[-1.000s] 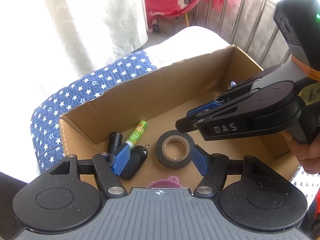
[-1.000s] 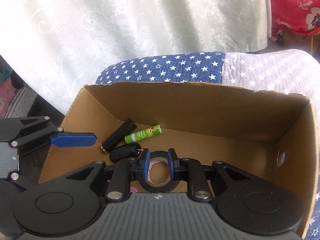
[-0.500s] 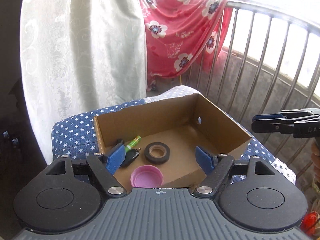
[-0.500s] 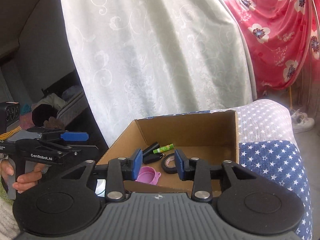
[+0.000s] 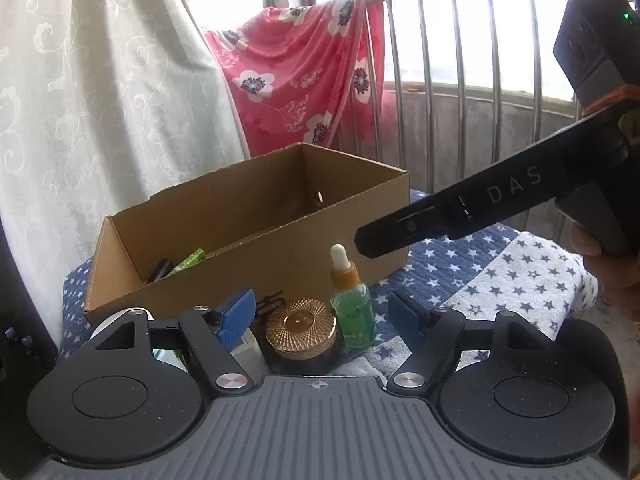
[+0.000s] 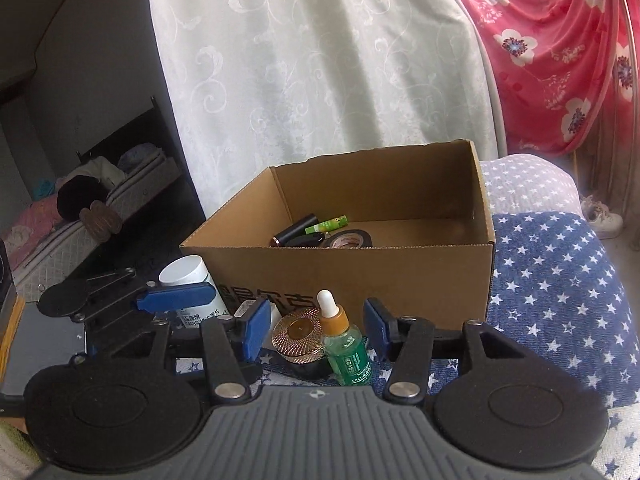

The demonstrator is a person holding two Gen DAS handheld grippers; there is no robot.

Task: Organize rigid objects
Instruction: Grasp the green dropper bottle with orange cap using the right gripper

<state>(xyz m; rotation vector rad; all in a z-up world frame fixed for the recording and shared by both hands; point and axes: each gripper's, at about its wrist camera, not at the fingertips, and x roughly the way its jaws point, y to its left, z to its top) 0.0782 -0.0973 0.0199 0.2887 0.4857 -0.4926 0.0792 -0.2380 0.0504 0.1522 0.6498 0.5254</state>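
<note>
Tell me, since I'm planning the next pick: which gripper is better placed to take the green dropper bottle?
Right, probably: the right gripper is open, with the green dropper bottle between its fingers. The left gripper centres more on the gold lid.

The left tongs (image 5: 322,306) are gaping wide, blue pads (image 5: 236,314) well apart, nothing between them touching either pad. The right tongs (image 6: 314,326) are likewise standing open, gripping nothing. Seen from the left wrist, the right tongs are reaching in from the right side, above and ahead, with the person's right hand (image 5: 612,268) wrapping the handle. From the right wrist, the left tongs are sitting low to the left.
</note>
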